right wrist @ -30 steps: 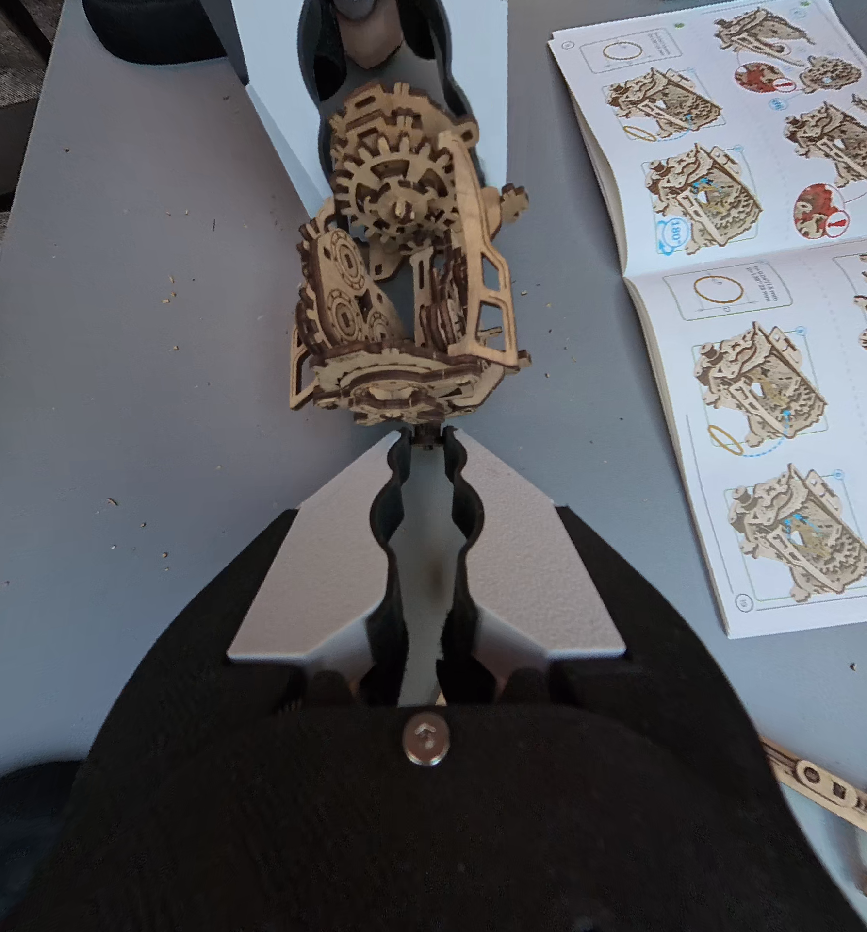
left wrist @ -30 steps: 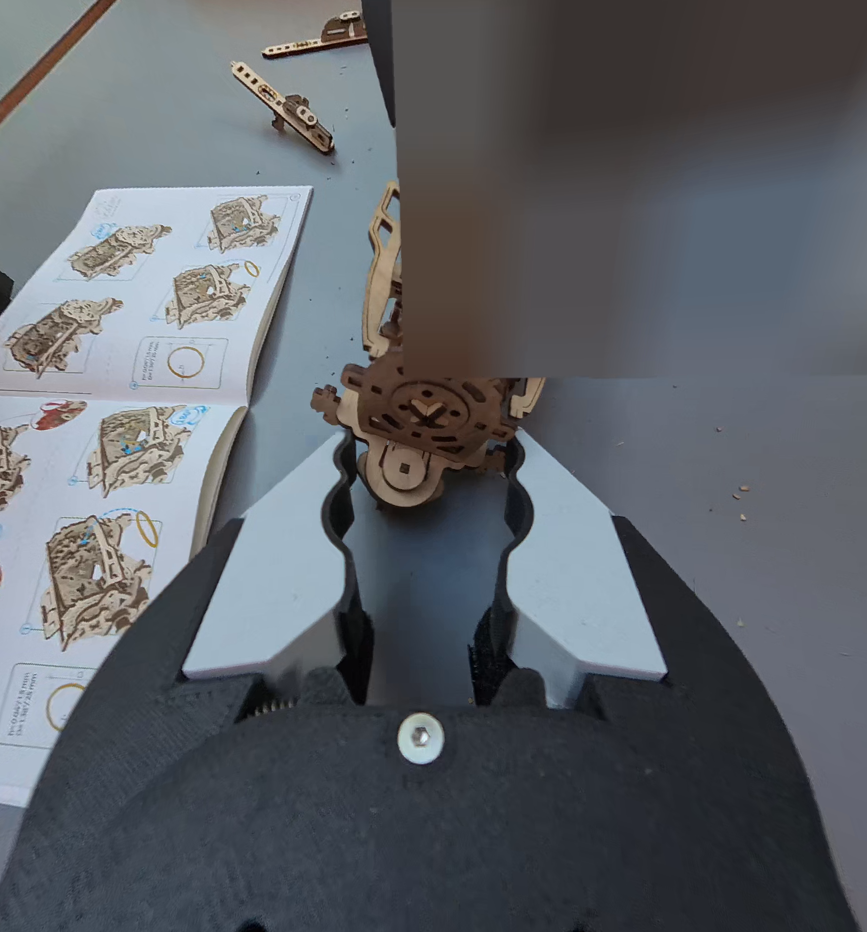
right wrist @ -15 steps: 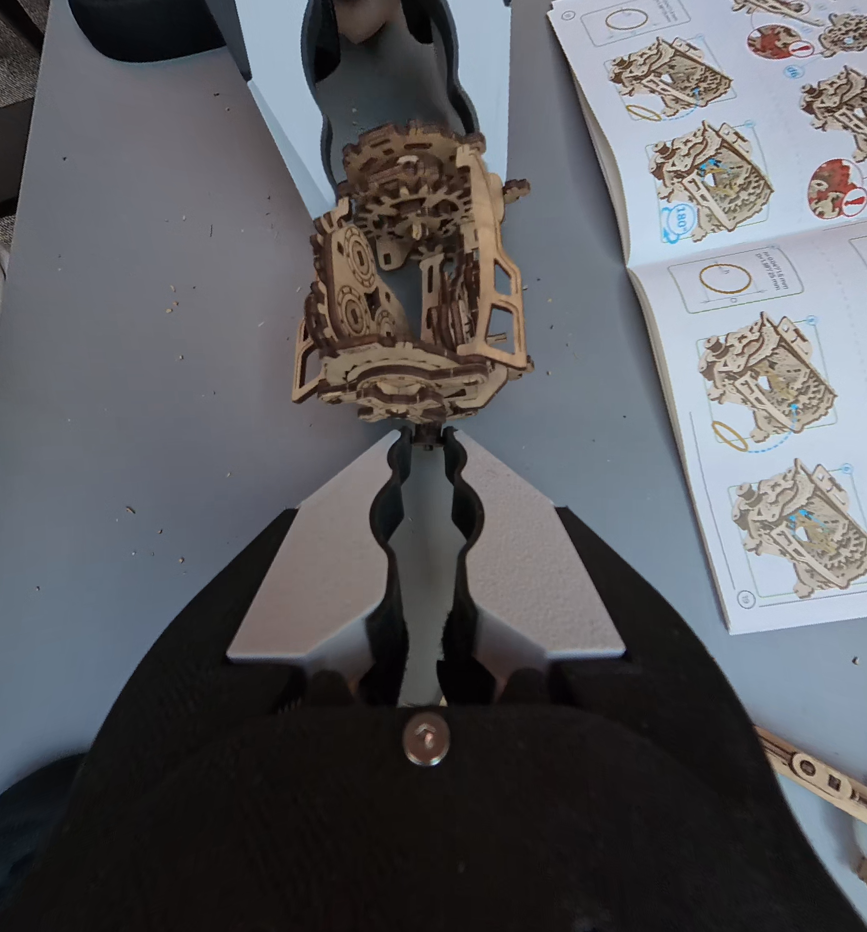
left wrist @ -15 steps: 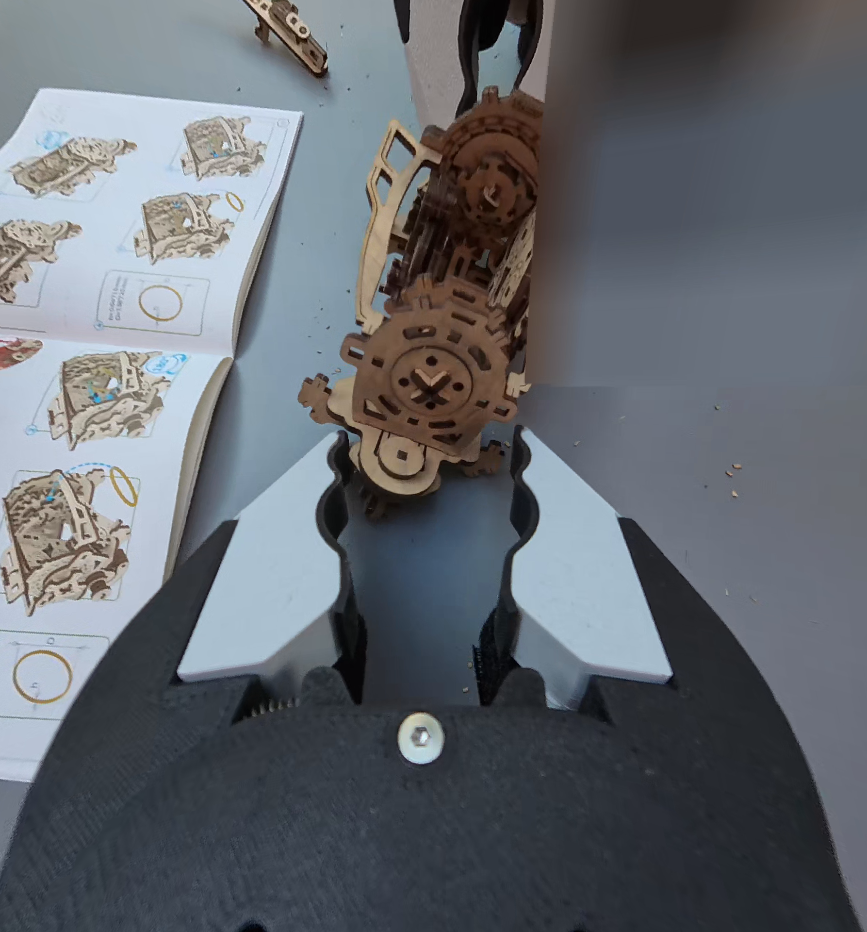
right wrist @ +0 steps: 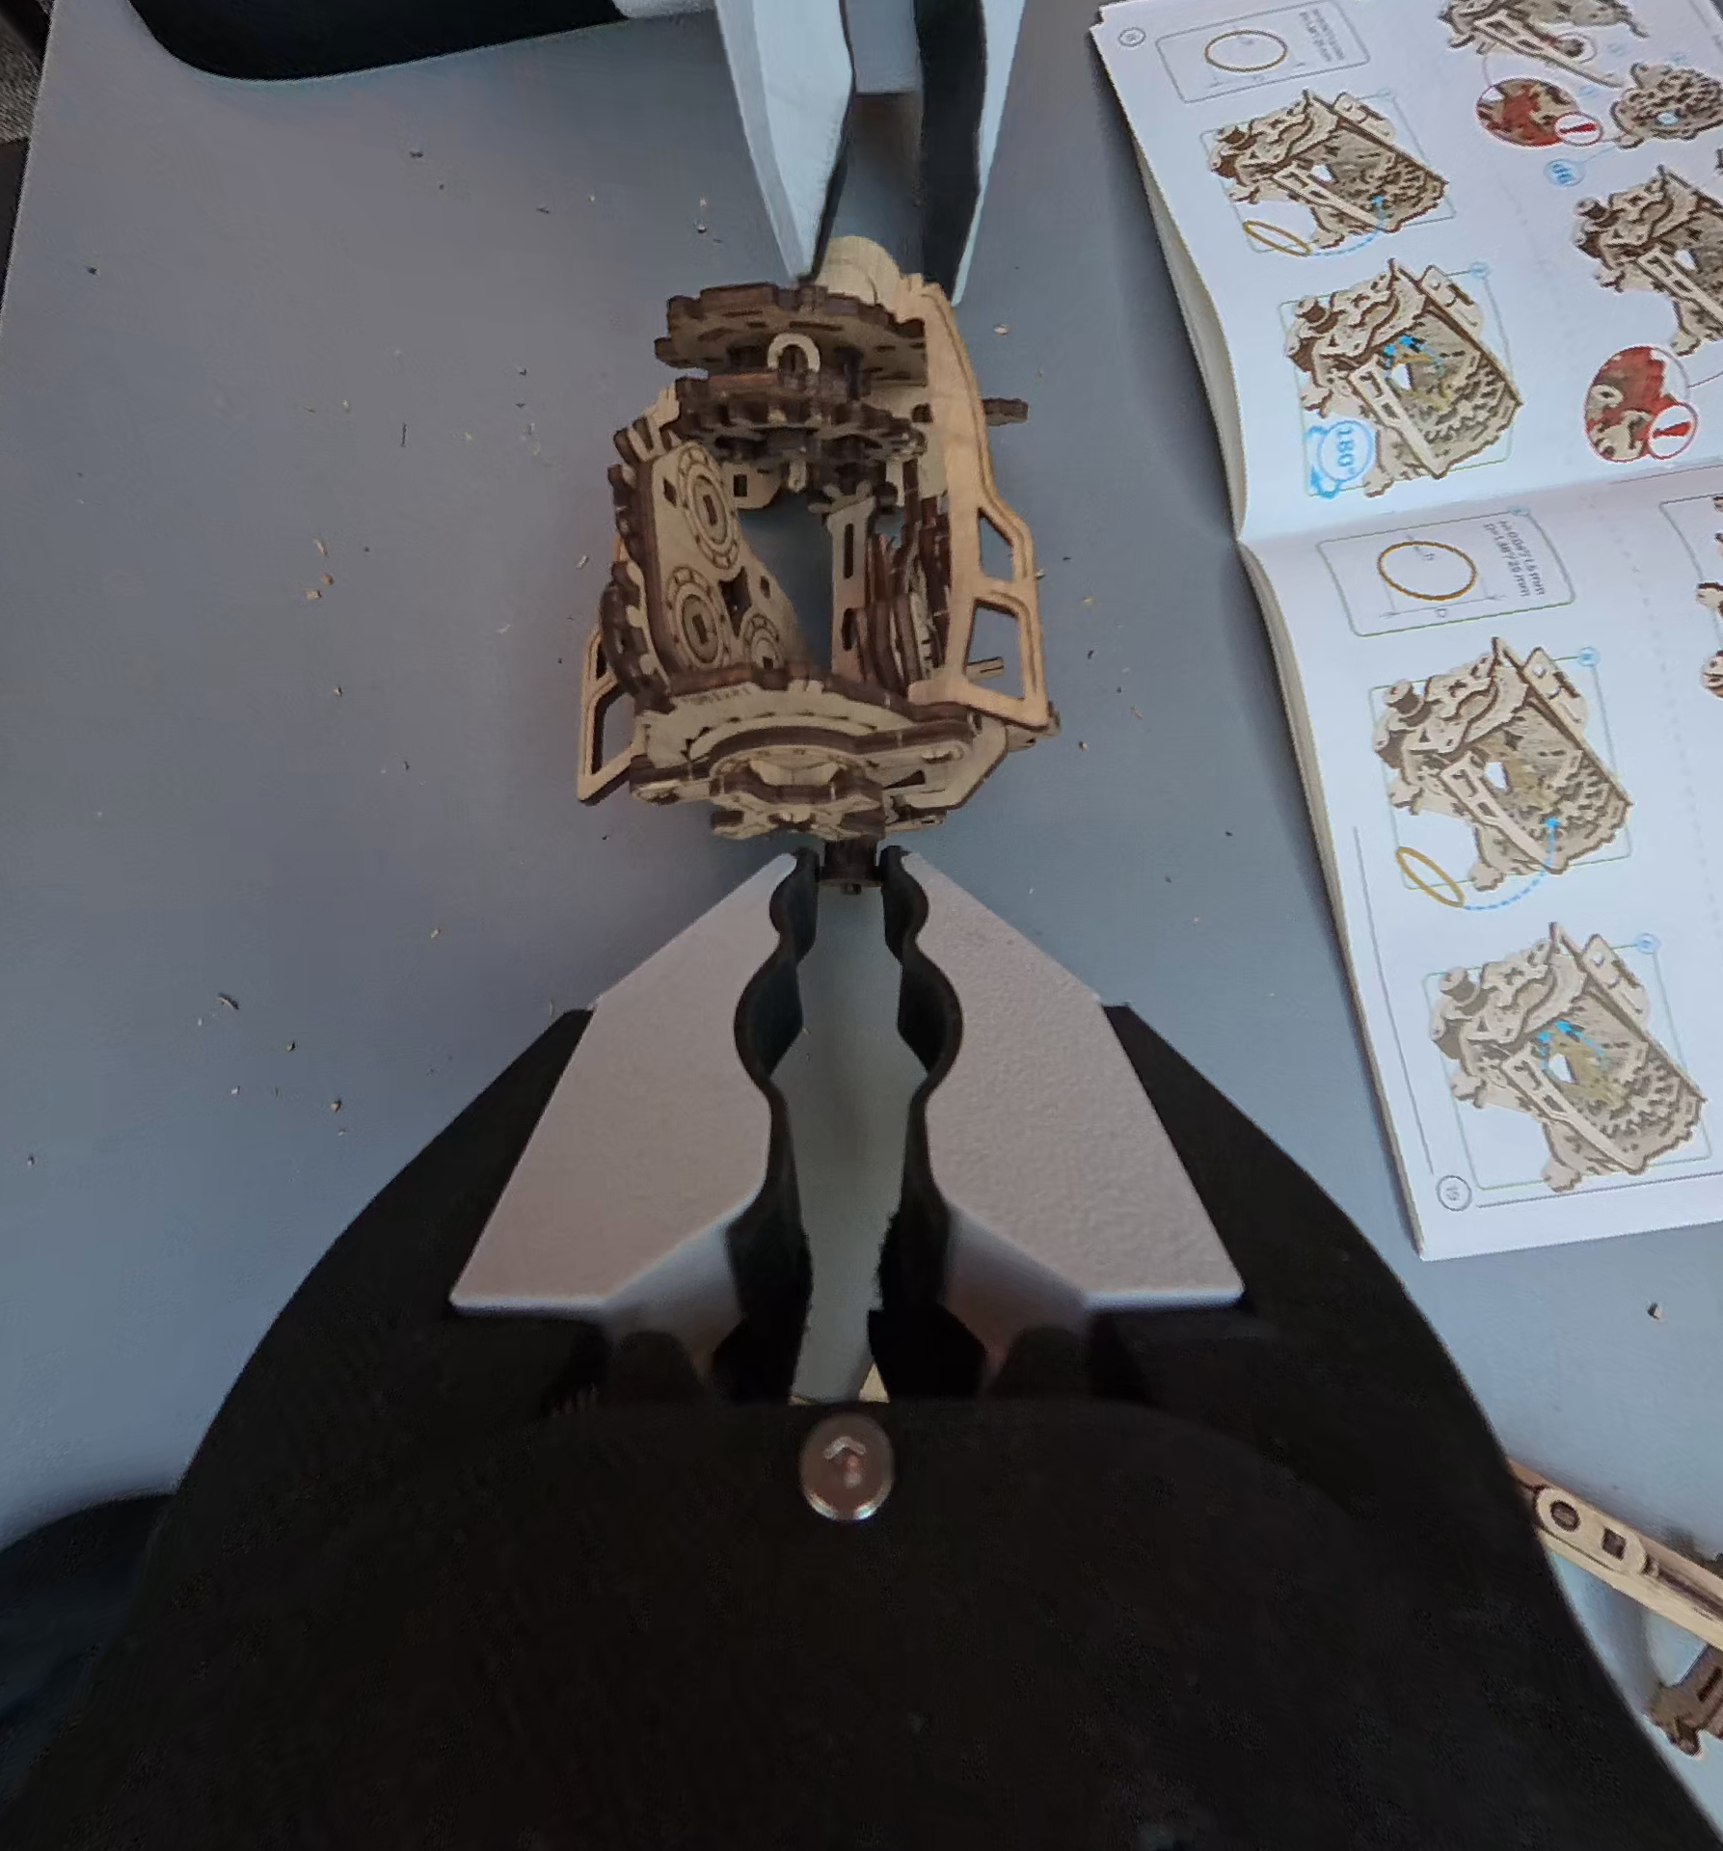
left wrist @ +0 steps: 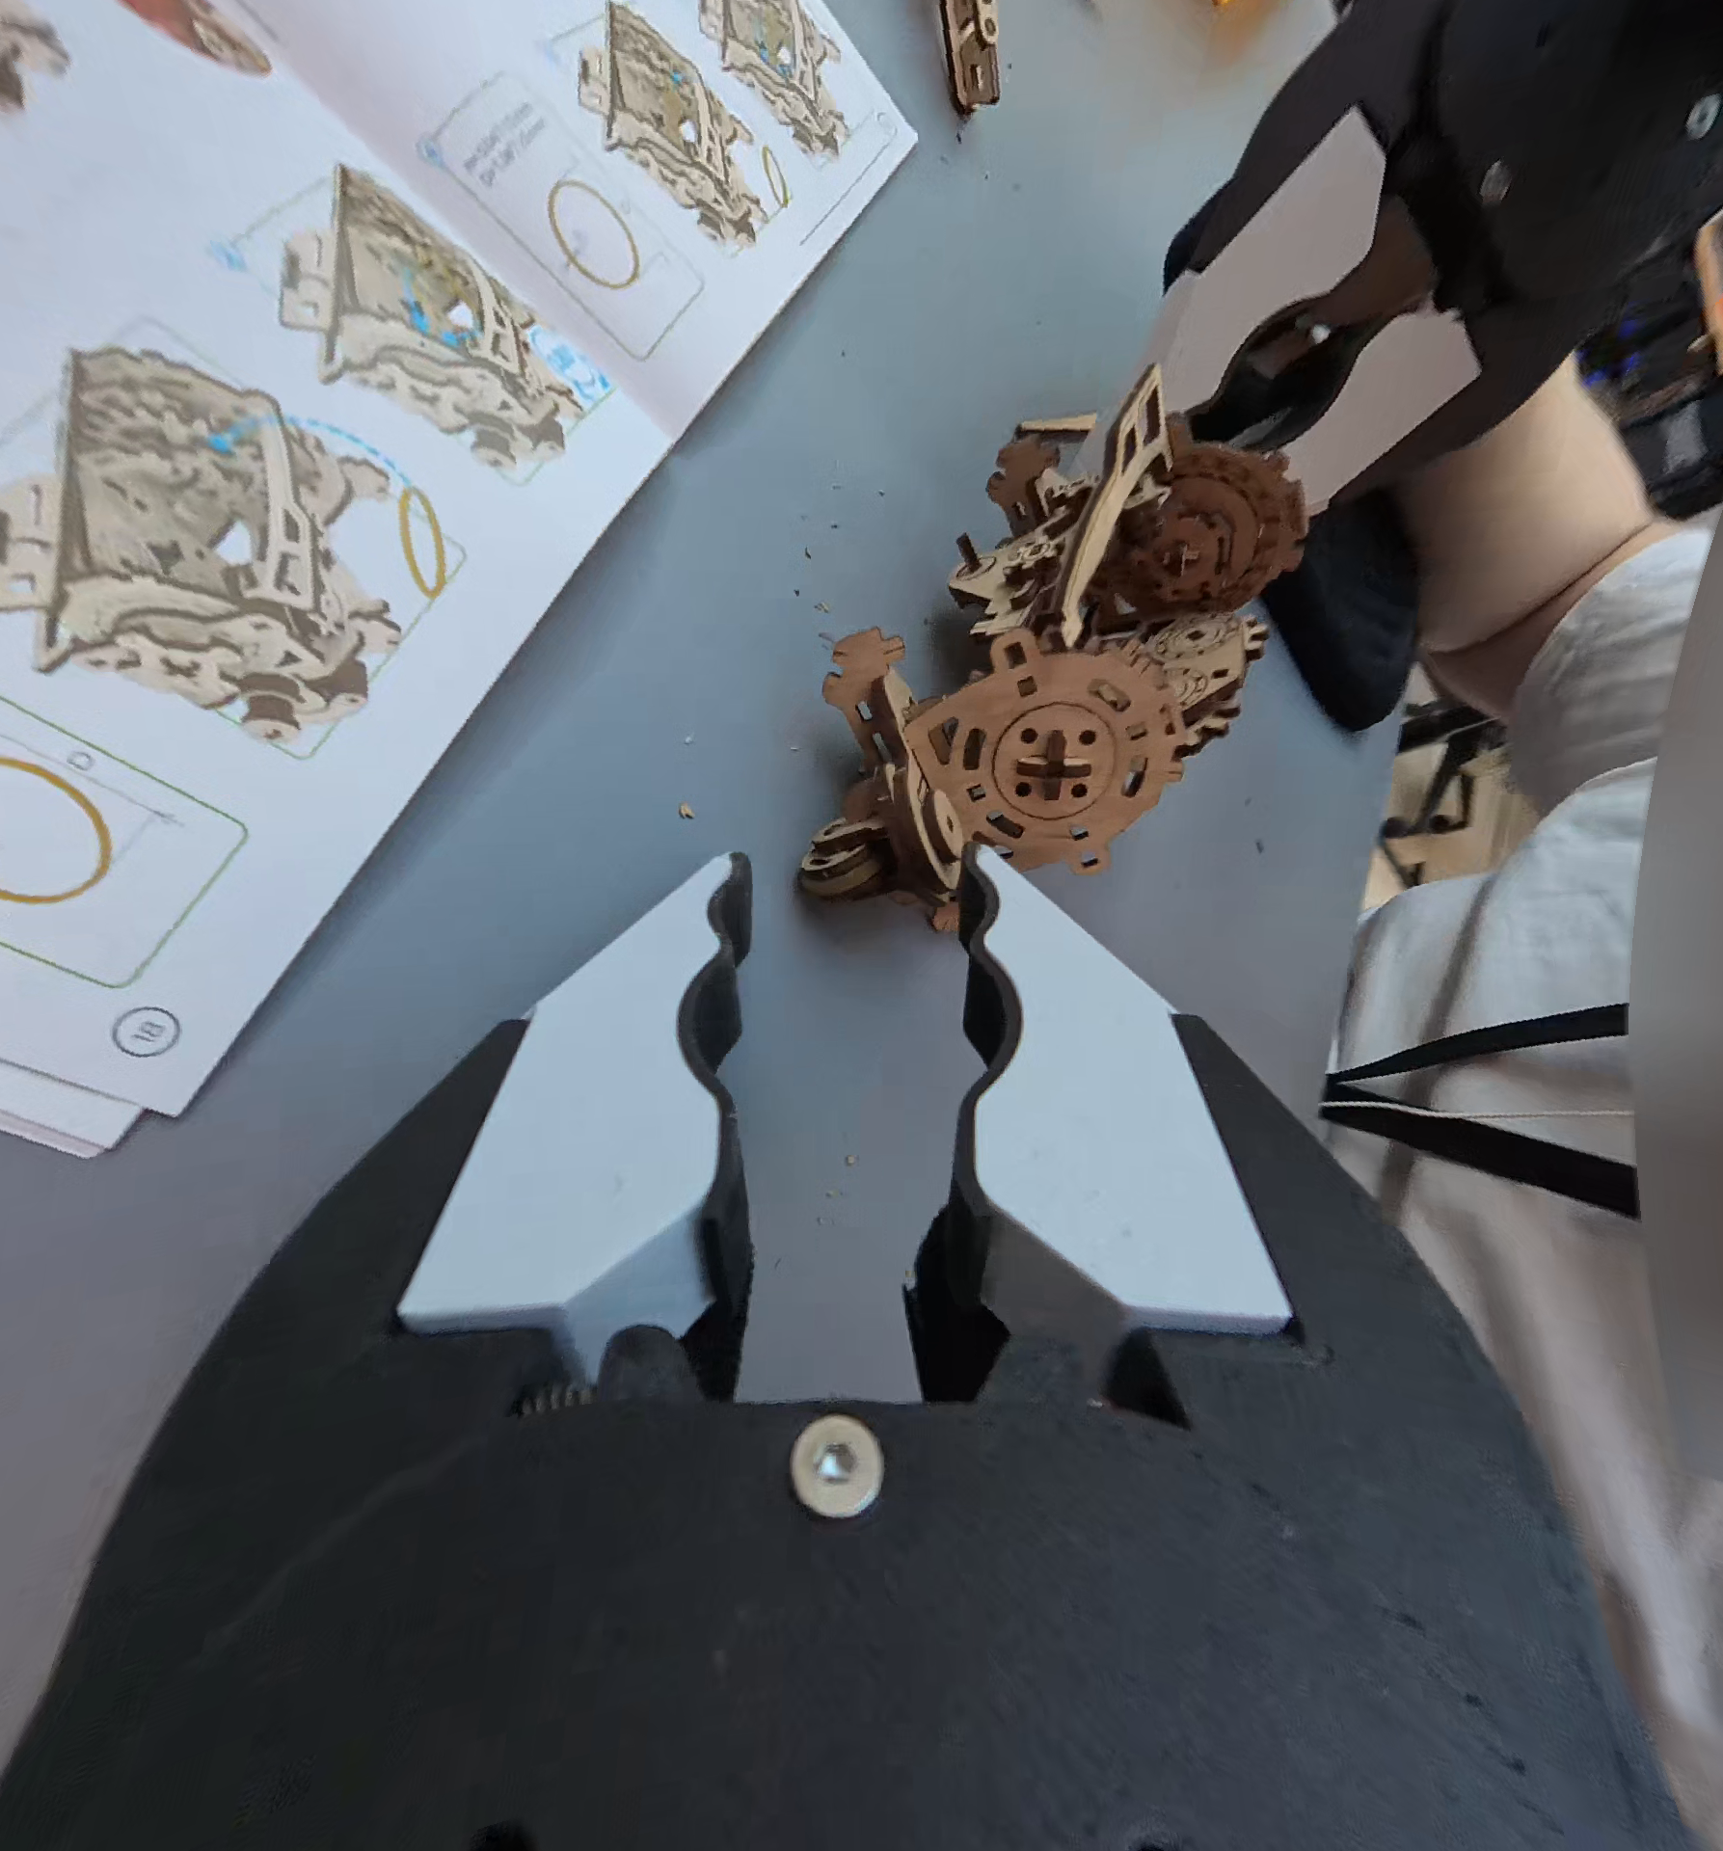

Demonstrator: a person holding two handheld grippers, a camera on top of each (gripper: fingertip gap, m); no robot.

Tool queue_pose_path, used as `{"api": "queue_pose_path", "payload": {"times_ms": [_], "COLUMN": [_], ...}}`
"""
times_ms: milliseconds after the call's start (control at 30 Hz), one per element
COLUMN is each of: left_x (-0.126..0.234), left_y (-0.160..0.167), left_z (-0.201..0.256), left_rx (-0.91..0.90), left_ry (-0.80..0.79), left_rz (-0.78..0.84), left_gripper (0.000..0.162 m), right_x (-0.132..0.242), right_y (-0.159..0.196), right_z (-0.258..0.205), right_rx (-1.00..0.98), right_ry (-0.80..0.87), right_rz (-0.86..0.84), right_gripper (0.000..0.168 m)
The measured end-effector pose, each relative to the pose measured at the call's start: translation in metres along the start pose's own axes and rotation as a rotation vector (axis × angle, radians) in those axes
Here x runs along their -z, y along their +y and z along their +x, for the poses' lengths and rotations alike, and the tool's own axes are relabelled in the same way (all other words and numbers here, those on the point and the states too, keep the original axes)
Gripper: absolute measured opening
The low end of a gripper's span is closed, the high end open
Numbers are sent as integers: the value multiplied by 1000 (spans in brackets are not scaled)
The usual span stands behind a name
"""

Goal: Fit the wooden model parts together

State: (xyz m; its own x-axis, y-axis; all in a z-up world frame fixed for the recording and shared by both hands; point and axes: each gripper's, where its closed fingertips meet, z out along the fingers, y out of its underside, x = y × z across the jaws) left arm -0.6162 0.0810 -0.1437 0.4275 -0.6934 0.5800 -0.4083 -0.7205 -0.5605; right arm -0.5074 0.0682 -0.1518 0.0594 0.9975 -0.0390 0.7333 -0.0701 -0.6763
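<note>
The wooden gear model [right wrist: 807,601] hangs just above the grey table [right wrist: 236,701]. My right gripper [right wrist: 852,866] is shut on a small peg at the model's near end. In the left wrist view the model [left wrist: 1047,721] sits ahead and to the right, with the right gripper [left wrist: 1213,426] clamped on its far end. My left gripper [left wrist: 855,871] is open and empty. Its right fingertip [left wrist: 977,881] is close to the model's lower edge. In the right wrist view the left gripper [right wrist: 877,230] stands beyond the model, with a round wooden knob [right wrist: 857,262] near its tips.
An open instruction booklet [left wrist: 286,501] lies beside the model; it also shows in the right wrist view [right wrist: 1488,601]. Loose wooden strips [right wrist: 1658,1603] lie near the right gripper's base. A person's arm [left wrist: 1498,521] and pale clothing are past the table edge. Wood crumbs dot the table. My right fingertips sit around 12 centimetres from my left ones.
My left gripper has swung round and tilted, and the model now lies off its right fingertip instead of between the tips. The right gripper has kept its hold and tipped the model's far end down.
</note>
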Motion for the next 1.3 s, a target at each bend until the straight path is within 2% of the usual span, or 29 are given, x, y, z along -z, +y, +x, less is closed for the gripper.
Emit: {"api": "queue_pose_path", "payload": {"times_ms": [133, 167, 267, 500, 700, 867, 1000, 1167, 1300], "left_x": [-1, -2, -9, -13, -12, -5, -7, -10, -13], "left_y": [-9, -8, 1, 7, 8, 4, 8, 11, 11], "left_z": [14, 12, 10, 21, 21, 25, 29, 23, 27], "left_rx": [210, 229, 246, 313, 307, 323, 333, 374, 386], "left_ry": [186, 185, 154, 248, 283, 343, 345, 313, 346], "left_rz": [35, 33, -18, -75, -40, 12, 5, -4, -25], "left_gripper": [35, 33, 34, 31, 30, 30, 30, 30, 30], "right_x": [0, 0, 0, -1, -1, 4, 10, 3, 0], "right_y": [1, 1, 1, 3, 1, -8, -12, -1, 2], "right_z": [0, 1, 1, 2, 1, -7, -7, -8, -8], "right_rx": [10, 14, 20, 17, 19, -66, -67, -14, 13], "right_ry": [10, 14, 19, 25, 19, -95, -106, -87, -74], "right_rz": [-6, -9, -13, -16, 17, 122, 171, 105, 83], "right_gripper": [12, 12, 12, 12, 12, 12, 12, 12, 12]}}
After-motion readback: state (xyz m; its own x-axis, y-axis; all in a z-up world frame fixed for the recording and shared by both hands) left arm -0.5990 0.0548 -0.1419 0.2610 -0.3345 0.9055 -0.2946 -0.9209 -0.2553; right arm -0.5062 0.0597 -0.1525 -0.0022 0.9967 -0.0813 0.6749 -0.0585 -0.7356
